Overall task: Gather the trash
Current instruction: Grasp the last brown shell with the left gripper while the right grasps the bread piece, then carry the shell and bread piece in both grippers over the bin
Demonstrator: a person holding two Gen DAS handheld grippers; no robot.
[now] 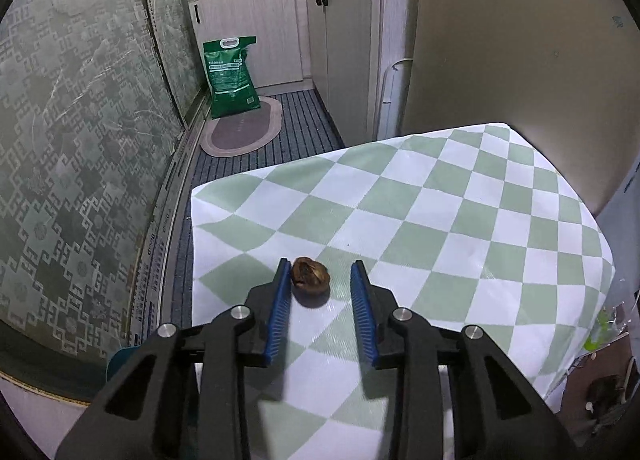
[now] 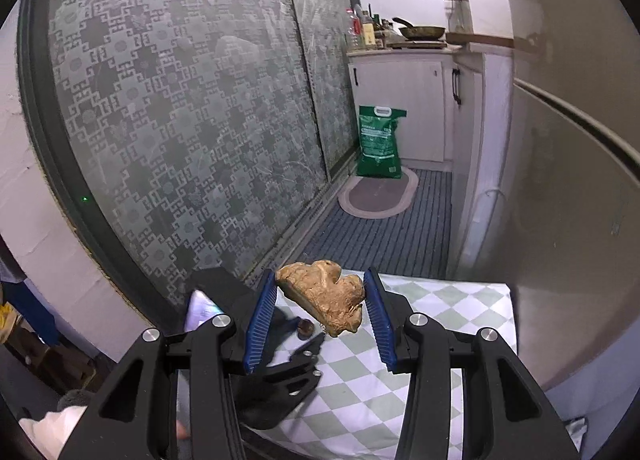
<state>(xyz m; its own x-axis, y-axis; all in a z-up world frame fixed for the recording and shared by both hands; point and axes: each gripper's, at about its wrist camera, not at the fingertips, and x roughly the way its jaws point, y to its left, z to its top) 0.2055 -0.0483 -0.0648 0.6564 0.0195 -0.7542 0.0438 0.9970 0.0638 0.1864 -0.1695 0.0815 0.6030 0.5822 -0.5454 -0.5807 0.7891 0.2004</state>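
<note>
A small brown nut shell (image 1: 310,276) lies on the green-and-white checked tablecloth (image 1: 440,219). My left gripper (image 1: 321,272) is open, its blue fingers to either side of the shell, the left pad nearly touching it. My right gripper (image 2: 320,288) is shut on a tan lumpy scrap (image 2: 326,296) like a piece of ginger and holds it in the air above the table's near-left part. In the right wrist view the left gripper (image 2: 316,340) and the shell (image 2: 306,329) show below.
A patterned glass sliding door (image 1: 80,139) runs along the left. A green sack (image 1: 231,73) and an oval mat (image 1: 244,129) lie on the floor beyond the table. White cabinets (image 1: 344,39) and a fridge (image 1: 520,59) stand to the right.
</note>
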